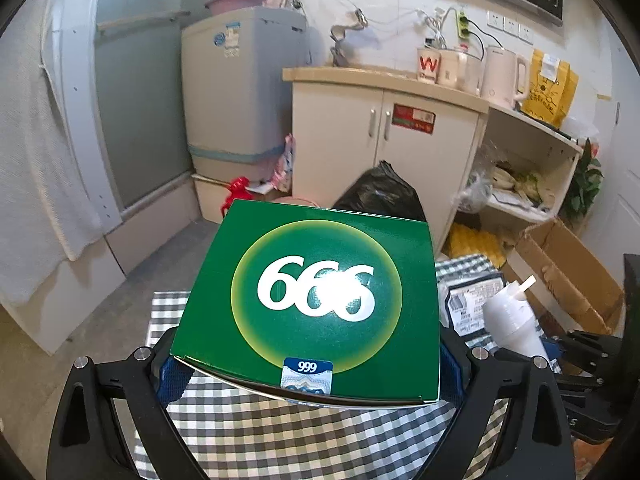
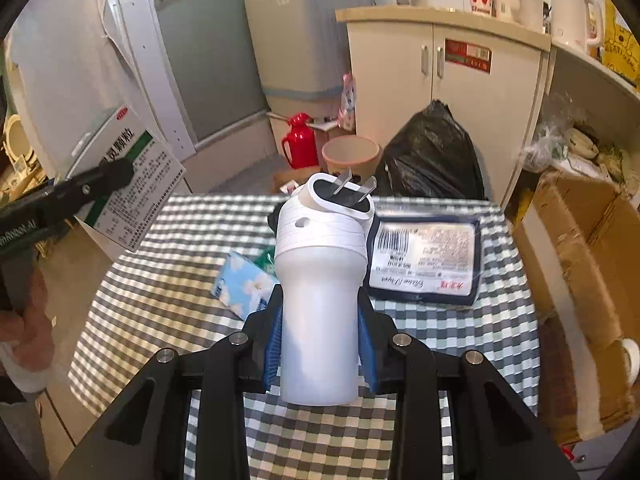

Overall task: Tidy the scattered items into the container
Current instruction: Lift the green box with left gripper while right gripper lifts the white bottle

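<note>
The left gripper (image 1: 308, 364) is seen clamped on a green medicine box (image 1: 312, 300) bearing large white digits and a small "999" seal; the blue-padded fingers (image 1: 174, 378) are pressed against its two sides, and the box is held lifted above the checked tablecloth (image 1: 280, 432). In the right wrist view the same box (image 2: 128, 192) is observed at the left edge, raised off the table, its printed back panel turned to the camera.

The right gripper (image 2: 320, 344) is closed on a white plug-in device (image 2: 320, 292), a cylindrical body with two metal prongs at its far end. The body is gripped between the blue pads (image 2: 273, 344) near its lower half and is held above the cloth, tilted away from the camera. The same device (image 1: 510, 320) is visible at the right of the left wrist view.

On the tablecloth a flat white packet with a dark blue border and barcode (image 2: 424, 260) is lying just right of the device, and a light blue floral tissue pack (image 2: 244, 286) is lying to its left, partly hidden behind the gripper. An open cardboard box (image 2: 580, 280) is standing on the floor beside the table's right edge. A black rubbish bag (image 2: 432, 156) and a red flask (image 2: 300, 142) are noted on the floor beyond the table. A hand (image 2: 28, 320) is visible at the left edge.
</note>
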{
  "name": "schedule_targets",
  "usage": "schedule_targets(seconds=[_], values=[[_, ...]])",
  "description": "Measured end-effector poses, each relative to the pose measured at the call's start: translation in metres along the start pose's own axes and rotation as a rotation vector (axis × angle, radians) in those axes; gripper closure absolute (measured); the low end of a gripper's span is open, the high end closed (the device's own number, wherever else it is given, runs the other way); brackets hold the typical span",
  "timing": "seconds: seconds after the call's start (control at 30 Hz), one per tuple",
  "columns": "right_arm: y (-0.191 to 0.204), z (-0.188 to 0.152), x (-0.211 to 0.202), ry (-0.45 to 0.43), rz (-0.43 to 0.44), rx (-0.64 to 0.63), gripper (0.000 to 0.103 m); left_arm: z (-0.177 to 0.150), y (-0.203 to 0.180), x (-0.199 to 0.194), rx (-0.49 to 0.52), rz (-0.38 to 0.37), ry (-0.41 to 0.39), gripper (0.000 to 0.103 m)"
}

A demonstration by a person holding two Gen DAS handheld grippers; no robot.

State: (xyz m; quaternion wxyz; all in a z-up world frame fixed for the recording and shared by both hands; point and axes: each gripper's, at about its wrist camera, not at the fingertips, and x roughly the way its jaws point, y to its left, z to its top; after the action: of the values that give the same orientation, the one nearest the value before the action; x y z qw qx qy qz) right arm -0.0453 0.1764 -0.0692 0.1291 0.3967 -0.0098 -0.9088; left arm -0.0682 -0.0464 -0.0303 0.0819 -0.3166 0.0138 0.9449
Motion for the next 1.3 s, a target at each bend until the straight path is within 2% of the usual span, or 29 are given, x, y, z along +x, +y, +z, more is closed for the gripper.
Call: schedule_targets(seconds=[0.2,0.57,0.93,1.3], values=[[0.002,0.01,-0.029,-0.056,0.031,-0.021,0.071,0.004,-0.018,-0.031,0.005,0.055,-0.063,0.006],[-0.003,0.032,-0.087,-0.169,0.05,-0.052,0.071,0.017,-0.043,-0.077,-0.022,0.099,-0.155,0.006],[-0.031,0.031,-0.118,-0.224,0.024,-0.025,0.071,0.018,-0.077,-0.084,-0.01,0.095,-0.151,0.006],[-0.069,0.025,-0.129,-0.223,-0.023,0.016,0.071,0.023,-0.118,-0.07,0.01,0.036,-0.127,0.006]])
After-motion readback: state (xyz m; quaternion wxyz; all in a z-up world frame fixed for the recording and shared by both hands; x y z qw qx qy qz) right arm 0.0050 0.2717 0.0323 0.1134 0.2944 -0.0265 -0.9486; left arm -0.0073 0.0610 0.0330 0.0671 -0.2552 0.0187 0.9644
